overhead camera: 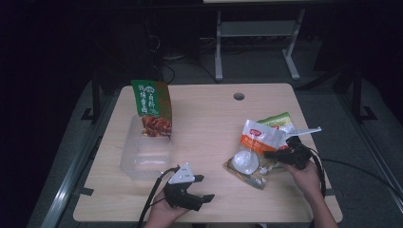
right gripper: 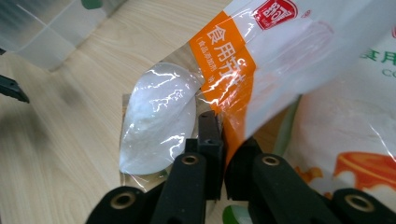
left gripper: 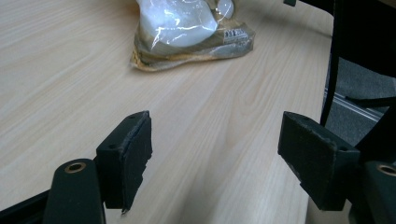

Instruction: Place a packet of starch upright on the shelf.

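An orange-and-white pouch of white powder (overhead camera: 256,142) lies on top of a small pile of bags at the right of the wooden table (overhead camera: 209,118). My right gripper (overhead camera: 270,154) is shut on this pouch's edge; in the right gripper view the film of the pouch (right gripper: 261,56) is pinched between the closed jaws of that gripper (right gripper: 223,140). Under it lie a brownish packet (overhead camera: 252,178) and a green-and-white bag (overhead camera: 280,121). My left gripper (overhead camera: 205,187) rests near the front edge, open and holding nothing. In its own view, the left gripper (left gripper: 215,158) faces the pouch (left gripper: 187,23) farther off.
A clear plastic tub (overhead camera: 130,164) stands at the left, with a green snack bag (overhead camera: 152,107) upright at its far end. A cable hole (overhead camera: 239,96) is at the table's back. The table's right edge lies close beside the right hand.
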The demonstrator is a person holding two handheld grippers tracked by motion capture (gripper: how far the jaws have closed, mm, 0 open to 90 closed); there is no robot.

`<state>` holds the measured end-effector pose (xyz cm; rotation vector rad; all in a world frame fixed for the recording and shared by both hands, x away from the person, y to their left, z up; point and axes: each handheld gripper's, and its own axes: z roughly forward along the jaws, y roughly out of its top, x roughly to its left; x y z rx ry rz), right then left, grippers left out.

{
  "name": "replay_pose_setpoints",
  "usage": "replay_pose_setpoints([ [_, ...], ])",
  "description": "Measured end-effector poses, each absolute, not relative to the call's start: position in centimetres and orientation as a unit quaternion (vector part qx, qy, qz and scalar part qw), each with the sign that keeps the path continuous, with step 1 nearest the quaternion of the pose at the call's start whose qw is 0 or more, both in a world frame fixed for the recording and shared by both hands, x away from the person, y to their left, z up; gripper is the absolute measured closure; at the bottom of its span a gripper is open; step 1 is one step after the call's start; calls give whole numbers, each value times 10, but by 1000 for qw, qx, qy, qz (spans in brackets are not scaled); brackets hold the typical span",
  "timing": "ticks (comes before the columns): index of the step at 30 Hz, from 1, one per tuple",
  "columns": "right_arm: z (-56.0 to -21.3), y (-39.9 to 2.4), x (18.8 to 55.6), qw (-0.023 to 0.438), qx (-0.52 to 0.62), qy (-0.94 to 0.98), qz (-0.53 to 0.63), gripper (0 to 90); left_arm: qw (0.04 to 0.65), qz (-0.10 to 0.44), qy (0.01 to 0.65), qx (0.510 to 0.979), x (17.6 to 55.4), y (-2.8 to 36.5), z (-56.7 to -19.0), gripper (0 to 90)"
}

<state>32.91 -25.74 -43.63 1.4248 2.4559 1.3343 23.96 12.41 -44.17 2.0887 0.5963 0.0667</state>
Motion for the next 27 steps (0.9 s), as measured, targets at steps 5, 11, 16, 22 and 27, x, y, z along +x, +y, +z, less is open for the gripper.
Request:
replay_pose_setpoints([
  [5, -424, -250, 323, 23, 424, 796, 432, 896, 465, 26, 238, 853, 250, 112, -438, 258],
  [11, -415, -246, 315, 37, 390, 800, 454, 897, 464, 22, 241, 852, 269, 96, -437, 260],
  [16, -409, -242, 309, 44, 360, 804, 471, 896, 469, 7, 251, 847, 283, 85, -437, 307],
  [22, -402, -235, 305, 53, 328, 815, 474, 897, 472, -9, 273, 838, 304, 70, -439, 339],
  [27, -399, -230, 303, 55, 308, 822, 477, 896, 461, -7, 277, 843, 317, 57, -443, 395],
])
